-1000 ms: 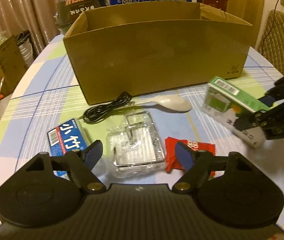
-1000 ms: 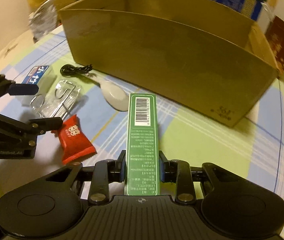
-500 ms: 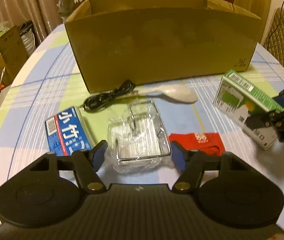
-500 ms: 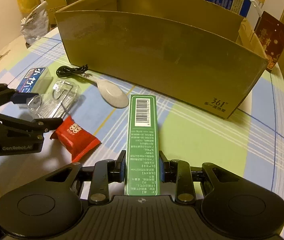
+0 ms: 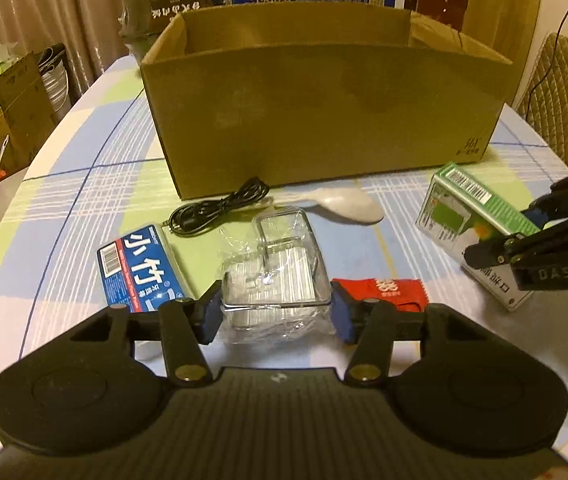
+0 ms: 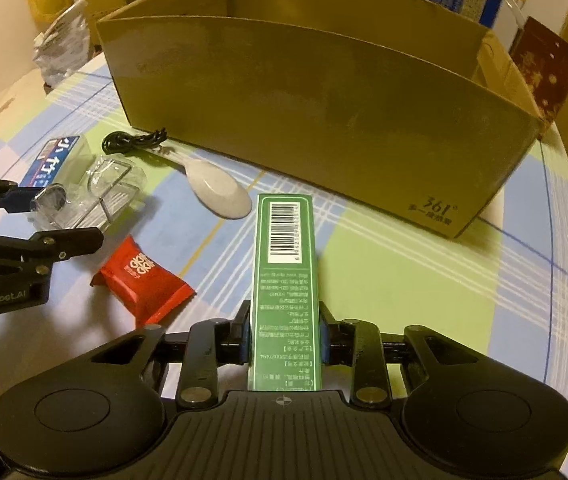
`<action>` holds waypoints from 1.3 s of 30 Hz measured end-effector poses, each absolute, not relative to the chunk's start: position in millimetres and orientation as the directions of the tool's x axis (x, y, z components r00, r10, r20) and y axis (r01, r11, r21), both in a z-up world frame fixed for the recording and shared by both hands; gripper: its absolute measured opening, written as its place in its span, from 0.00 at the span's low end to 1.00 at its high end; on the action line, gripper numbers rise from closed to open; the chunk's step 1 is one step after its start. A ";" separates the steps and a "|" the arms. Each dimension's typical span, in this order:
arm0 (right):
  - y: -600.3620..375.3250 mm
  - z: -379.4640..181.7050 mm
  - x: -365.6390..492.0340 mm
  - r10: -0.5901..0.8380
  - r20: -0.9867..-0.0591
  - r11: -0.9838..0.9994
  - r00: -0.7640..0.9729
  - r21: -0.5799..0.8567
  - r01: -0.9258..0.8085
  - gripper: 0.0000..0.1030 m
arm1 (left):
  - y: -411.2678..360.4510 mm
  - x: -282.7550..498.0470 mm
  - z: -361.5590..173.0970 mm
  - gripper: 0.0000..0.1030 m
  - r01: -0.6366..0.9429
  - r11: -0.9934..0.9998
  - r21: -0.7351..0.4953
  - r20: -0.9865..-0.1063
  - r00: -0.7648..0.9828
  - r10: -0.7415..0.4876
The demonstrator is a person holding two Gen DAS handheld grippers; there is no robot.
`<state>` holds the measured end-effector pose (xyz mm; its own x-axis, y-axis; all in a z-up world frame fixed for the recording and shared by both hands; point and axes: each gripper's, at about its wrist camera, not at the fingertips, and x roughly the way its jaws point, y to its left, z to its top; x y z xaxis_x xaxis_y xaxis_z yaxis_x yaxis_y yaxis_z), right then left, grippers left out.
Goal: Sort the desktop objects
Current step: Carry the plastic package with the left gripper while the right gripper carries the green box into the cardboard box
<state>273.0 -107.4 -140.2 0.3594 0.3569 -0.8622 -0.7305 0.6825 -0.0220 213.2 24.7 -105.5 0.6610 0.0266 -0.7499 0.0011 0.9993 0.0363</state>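
A clear plastic packet with a wire frame inside (image 5: 276, 276) lies on the checked tablecloth. My left gripper (image 5: 276, 318) has its blue pads pressed against the packet's two sides. Seen from the right wrist, the same packet (image 6: 104, 196) sits between the fingers of the left gripper (image 6: 56, 220). My right gripper (image 6: 284, 336) is shut on a long green box (image 6: 284, 248) with a barcode, held just above the table. From the left wrist, that green box (image 5: 456, 216) shows at the right, in the right gripper (image 5: 504, 236). A large open cardboard box (image 5: 324, 112) stands behind.
A blue packet (image 5: 140, 268) lies left of the clear packet and a red sachet (image 5: 384, 292) lies right of it. A black cable (image 5: 216, 208) and a white spoon (image 5: 348, 206) lie against the front wall of the cardboard box (image 6: 324, 100). Cartons crowd the floor at left.
My left gripper has moved forward over the clear packet and its fingers have narrowed onto the packet's sides. The right gripper keeps its hold on the green box and has barely shifted.
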 end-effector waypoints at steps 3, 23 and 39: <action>-112.2 -136.1 267.4 0.361 -0.858 0.694 0.364 -0.014 -0.720 0.27 | 21.8 209.9 -100.1 0.47 0.011 0.999 0.034 -0.744 0.668 0.018; -140.7 -124.1 213.5 0.364 -0.866 0.732 0.341 0.040 -0.680 0.27 | -1.7 163.6 -71.2 0.47 0.055 0.998 0.019 -0.730 0.684 -0.024; -138.5 -133.0 213.8 0.342 -0.872 0.734 0.351 0.014 -0.679 0.27 | -2.5 161.5 -75.4 0.47 0.056 0.998 -0.003 -0.734 0.678 -0.040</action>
<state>213.8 -138.5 -133.0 0.3507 0.3415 -0.8720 -0.6794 0.7337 0.0142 161.5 -2.5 -75.4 0.6782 -0.0402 -0.7338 0.0556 0.9984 -0.0033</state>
